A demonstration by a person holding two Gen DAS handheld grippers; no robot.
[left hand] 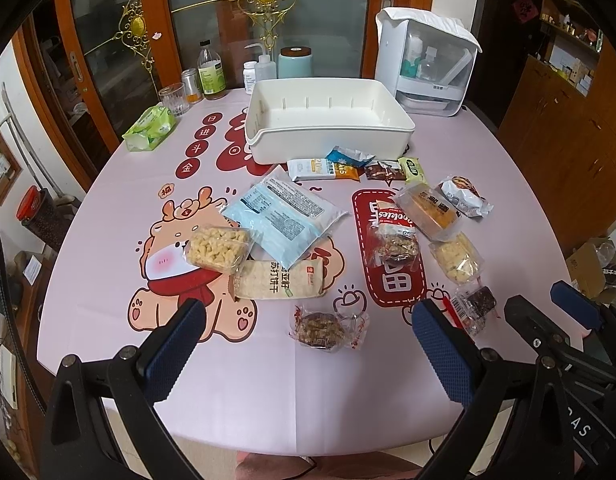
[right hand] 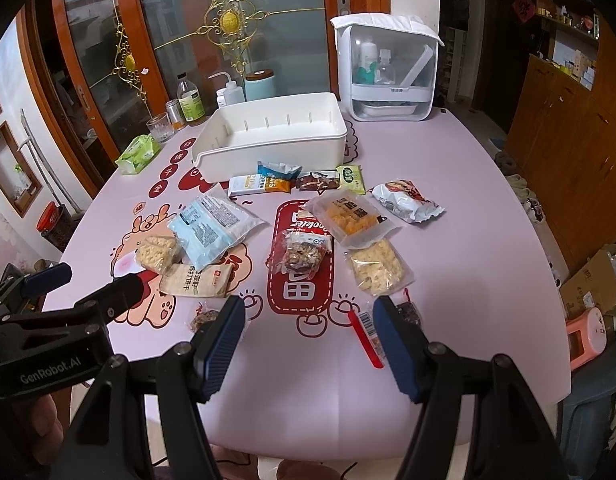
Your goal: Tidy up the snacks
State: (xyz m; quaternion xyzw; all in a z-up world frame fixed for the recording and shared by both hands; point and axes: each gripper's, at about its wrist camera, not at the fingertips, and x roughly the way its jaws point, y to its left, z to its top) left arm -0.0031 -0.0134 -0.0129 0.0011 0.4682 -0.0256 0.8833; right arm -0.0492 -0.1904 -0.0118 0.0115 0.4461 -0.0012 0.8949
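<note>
The left hand-held gripper [left hand: 308,344] hovered low in the frame with its blue-padded fingers [left hand: 175,348] spread wide and nothing between them. In the right wrist view the right hand-held gripper [right hand: 310,344] stood likewise parted and empty above the near edge of the counter [right hand: 448,152], which wore a pink cloth with red and cartoon prints.

The snacks lay scattered across the middle of the counter, none inside the white bin [left hand: 328,120], which stood empty at the upper centre of the frame. Just in front of the bin lay a row of small bars [left hand: 324,169]. Left of centre a pale blue packet [left hand: 283,216] rested partly over a cracker pack [left hand: 279,283], with a clear tray of puffed pieces [left hand: 217,250] touching both at their left. Right of centre a cookie pack [left hand: 394,216] lay with a nut cake [left hand: 398,249] at its near end, and an orange-filled clear pack [left hand: 432,210] just to the right of it. A white wrapped bun [left hand: 464,196] sat further right. A second puffed-piece pack [left hand: 456,258] lay below these. Nearest the left hand-held gripper lay another nut cake in clear wrap [left hand: 324,330], and a dark wrapped sweet [left hand: 474,306] lay beside the right finger.

At the upper left sat a green tissue pack [left hand: 149,127], and a white appliance [left hand: 428,60] stood behind the bin.
</note>
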